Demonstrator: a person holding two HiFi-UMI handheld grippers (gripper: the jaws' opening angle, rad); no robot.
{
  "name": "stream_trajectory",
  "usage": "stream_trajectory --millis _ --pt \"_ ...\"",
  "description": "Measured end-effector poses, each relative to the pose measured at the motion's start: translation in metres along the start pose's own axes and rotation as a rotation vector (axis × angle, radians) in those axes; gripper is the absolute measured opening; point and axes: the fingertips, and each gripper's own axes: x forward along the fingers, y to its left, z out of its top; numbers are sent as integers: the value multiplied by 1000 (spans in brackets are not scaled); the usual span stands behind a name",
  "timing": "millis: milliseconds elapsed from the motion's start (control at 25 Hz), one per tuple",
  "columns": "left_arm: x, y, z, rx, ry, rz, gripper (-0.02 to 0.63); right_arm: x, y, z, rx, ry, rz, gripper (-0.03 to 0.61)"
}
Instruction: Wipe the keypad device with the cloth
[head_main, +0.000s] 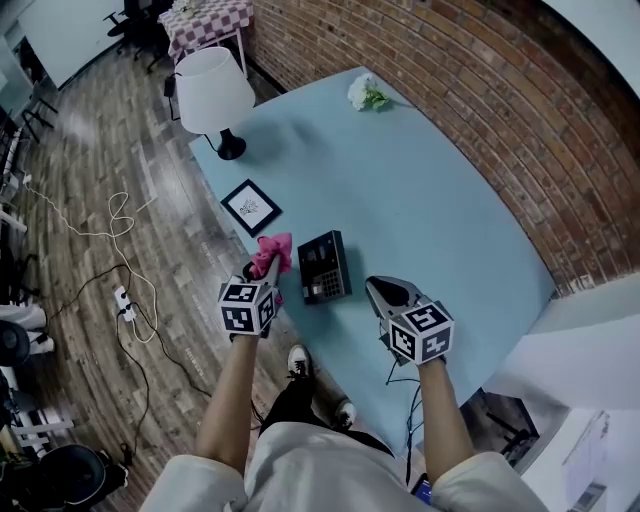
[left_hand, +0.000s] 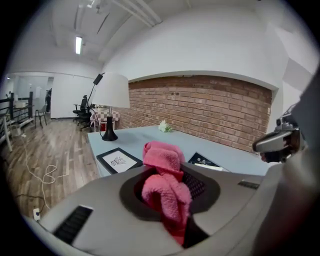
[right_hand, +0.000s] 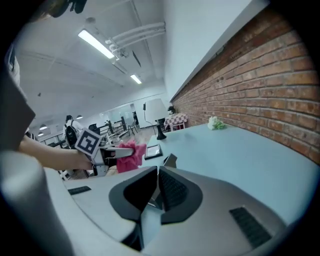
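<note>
The black keypad device (head_main: 323, 266) lies flat on the light blue table (head_main: 420, 200), near its front edge. My left gripper (head_main: 266, 270) is shut on a bunched pink cloth (head_main: 272, 252), held just left of the device and above the table's edge. In the left gripper view the cloth (left_hand: 165, 190) fills the jaws and the device (left_hand: 202, 161) lies just beyond to the right. My right gripper (head_main: 388, 292) hovers right of the device with its jaws shut and nothing between them. The right gripper view shows the device's corner (right_hand: 170, 160) ahead and the cloth (right_hand: 131, 150) past it.
A framed picture (head_main: 250, 207) lies left of the device. A white-shaded lamp (head_main: 213, 95) stands at the table's far left corner, white flowers (head_main: 366, 94) at the far edge. A brick wall (head_main: 480, 110) runs along the right. Cables and a power strip (head_main: 122, 298) lie on the wood floor.
</note>
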Motion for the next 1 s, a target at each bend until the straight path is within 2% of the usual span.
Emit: stream_trajectory --millis 240,280,440,720,840,1000 --pt "-64 -50 15 33 -84 -12 91 -59 17 31 -12 -116 -35 23" --pt "-75 -59 17 40 -96 -15 91 -69 20 32 -27 -126 -49 2" --pt "-119 -96 23 85 -136 -25 91 -105 36 31 -94 -145 -89 3" --pt "-198 -155 35 124 -216 0 92 -180 58 39 -98 -235 -106 2" --pt "-227 -176 34 169 -232 13 94 -207 67 44 -94 -274 -106 2" --pt "-262 -193 38 181 -262 9 94 -235 85 47 -141 -297 -114 2"
